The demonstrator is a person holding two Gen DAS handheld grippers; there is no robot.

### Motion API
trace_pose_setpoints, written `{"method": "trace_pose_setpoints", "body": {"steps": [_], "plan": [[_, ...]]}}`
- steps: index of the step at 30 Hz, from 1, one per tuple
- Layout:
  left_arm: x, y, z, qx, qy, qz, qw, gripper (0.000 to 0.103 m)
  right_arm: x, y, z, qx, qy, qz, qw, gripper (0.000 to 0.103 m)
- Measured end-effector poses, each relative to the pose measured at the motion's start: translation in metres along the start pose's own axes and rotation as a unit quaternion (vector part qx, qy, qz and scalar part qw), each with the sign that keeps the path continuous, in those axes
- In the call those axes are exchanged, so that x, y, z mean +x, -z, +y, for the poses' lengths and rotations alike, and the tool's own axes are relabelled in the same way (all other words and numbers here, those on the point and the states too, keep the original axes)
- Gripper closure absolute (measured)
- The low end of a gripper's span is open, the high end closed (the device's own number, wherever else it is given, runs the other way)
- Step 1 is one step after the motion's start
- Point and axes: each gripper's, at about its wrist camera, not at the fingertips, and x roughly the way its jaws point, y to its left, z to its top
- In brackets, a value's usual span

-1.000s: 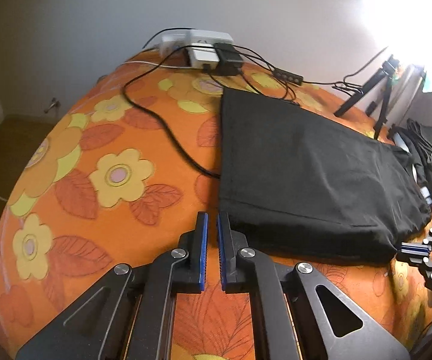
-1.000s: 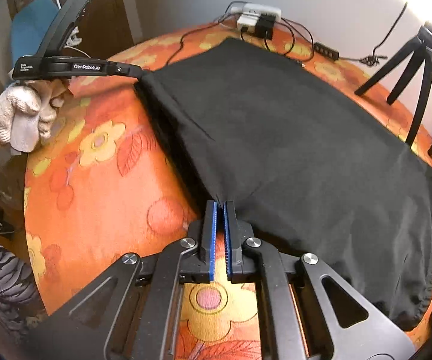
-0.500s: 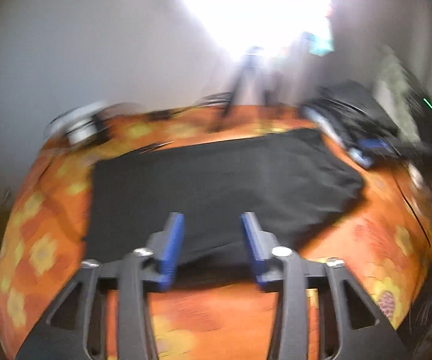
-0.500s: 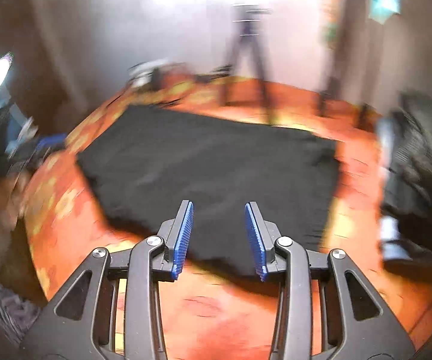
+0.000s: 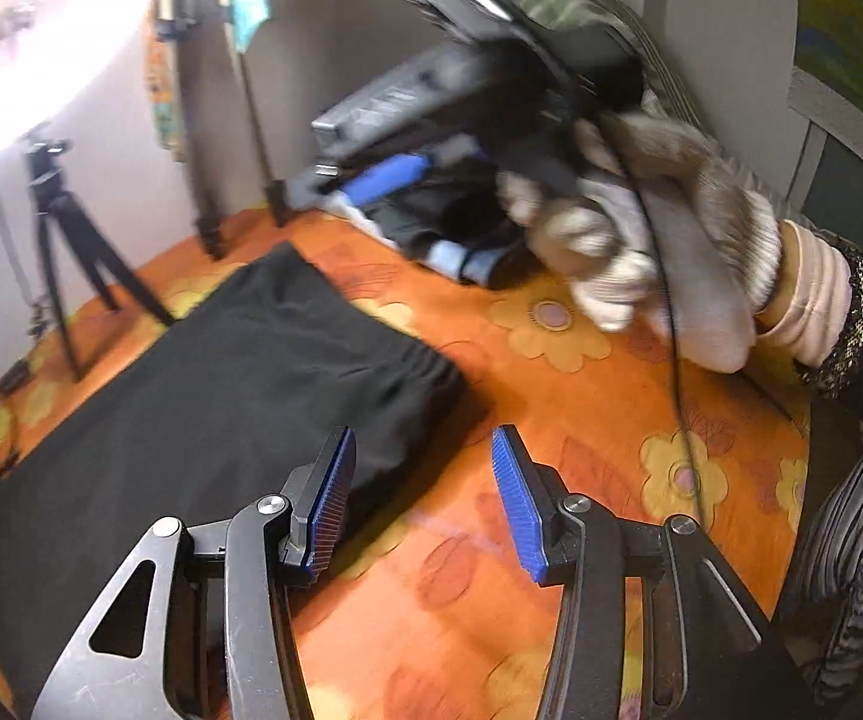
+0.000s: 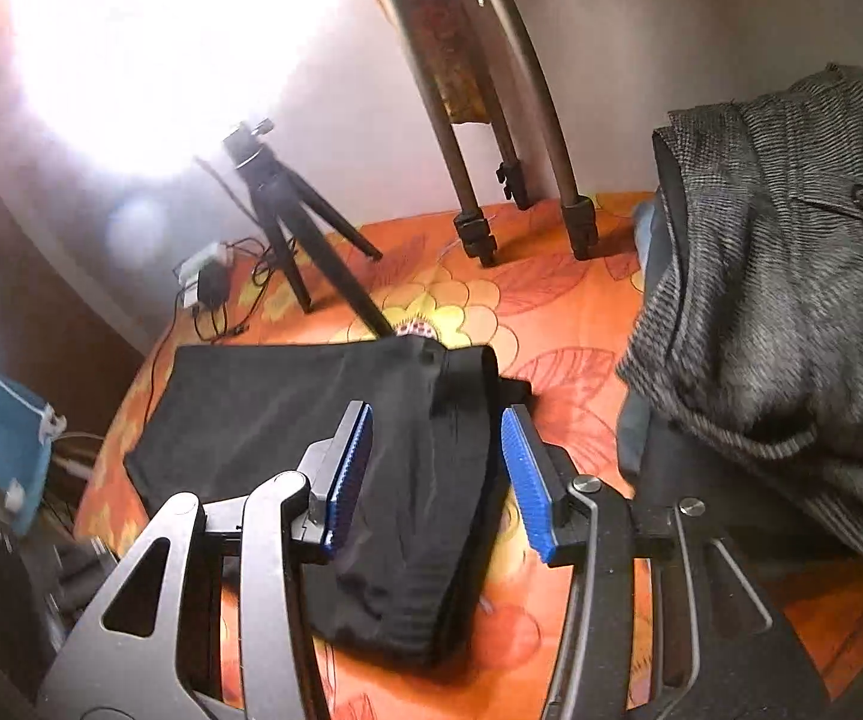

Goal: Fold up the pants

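surface: orange floral bedspread (image 6: 569, 312) | on it: folded black pants (image 6: 287, 396), 2 tripods (far side) (image 6: 287, 222)

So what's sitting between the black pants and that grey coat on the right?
In the right wrist view, only bare orange flowered cloth lies between the black pants and the grey coat.

We're in a lived-in room at home, doubling as a recording spot: orange floral tablecloth (image 6: 557, 300) across lower frame, grey wool coat (image 6: 791, 276) heaped at right, small tripod (image 6: 287, 222) and big tripod legs (image 6: 515, 120) at top centre, w/ lamp glare (image 6: 131, 42) upper left, power strip (image 6: 206, 276) and cables below it.
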Motion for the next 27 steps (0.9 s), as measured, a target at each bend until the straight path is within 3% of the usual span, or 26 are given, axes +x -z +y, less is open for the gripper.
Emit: {"method": "trace_pose_setpoints", "body": {"steps": [8,15,26,27], "plan": [[0.036,-0.005,-0.022,0.037,-0.006,0.021,0.9991,0.057,0.035,-0.022,-0.015,0.028,-0.022,0.008,0.999,0.056],[0.054,-0.002,-0.032,0.078,-0.019,0.031,0.9963,0.057,0.066,-0.028,-0.017,0.021,-0.004,0.025,0.999,0.056],[0.066,0.001,-0.025,0.073,-0.024,0.027,0.9967,0.057,0.107,-0.027,-0.021,0.006,0.024,0.056,0.998,0.056],[0.066,0.002,-0.024,0.07,-0.023,0.026,0.9969,0.058,0.108,-0.026,-0.021,0.007,0.021,0.056,0.998,0.06]]}}
